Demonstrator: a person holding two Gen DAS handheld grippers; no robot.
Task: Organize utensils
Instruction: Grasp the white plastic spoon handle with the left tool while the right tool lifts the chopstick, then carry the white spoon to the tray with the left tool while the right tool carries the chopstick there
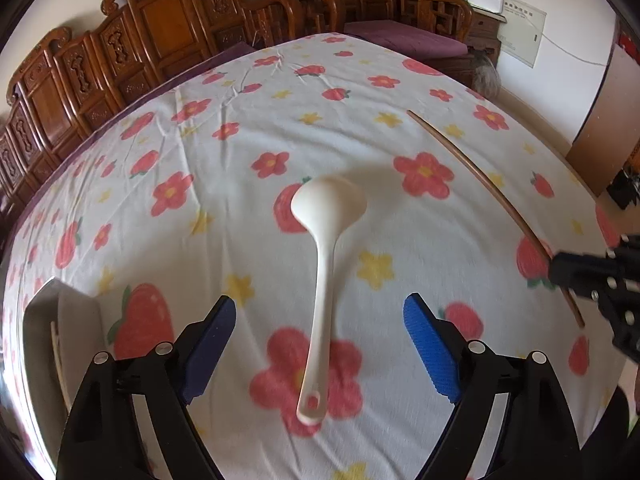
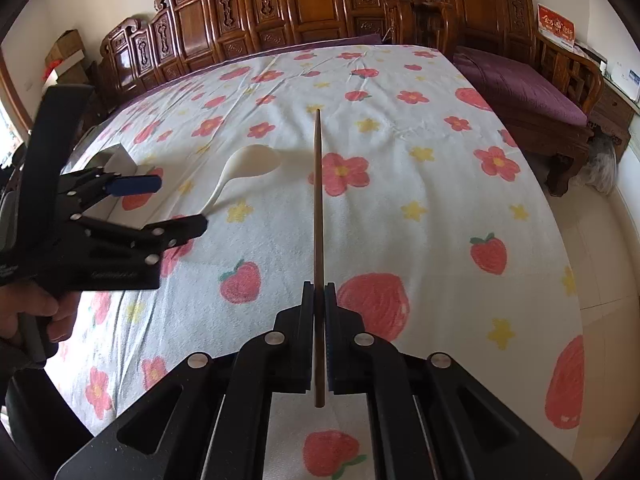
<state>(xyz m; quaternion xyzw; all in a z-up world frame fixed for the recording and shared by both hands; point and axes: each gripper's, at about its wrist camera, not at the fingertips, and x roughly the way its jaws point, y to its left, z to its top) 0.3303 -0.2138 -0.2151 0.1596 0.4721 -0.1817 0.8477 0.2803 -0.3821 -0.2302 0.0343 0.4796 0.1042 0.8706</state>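
Note:
A white plastic ladle (image 1: 326,264) lies on the flowered tablecloth, bowl away from me, handle toward me. My left gripper (image 1: 320,344) is open, its blue pads either side of the handle, above it. The ladle also shows in the right wrist view (image 2: 248,168), with the left gripper (image 2: 176,204) over its handle end. My right gripper (image 2: 319,292) is shut on a brown chopstick (image 2: 318,208) that points straight ahead above the cloth. In the left wrist view the chopstick (image 1: 492,196) runs diagonally at the right into the right gripper (image 1: 568,276).
A grey-white utensil holder (image 1: 60,320) stands at the table's left edge, also in the right wrist view (image 2: 120,160). Carved wooden chairs (image 2: 320,4) line the far side. A purple-cushioned bench (image 2: 520,88) stands at the right. The tablecloth (image 1: 280,120) covers the whole table.

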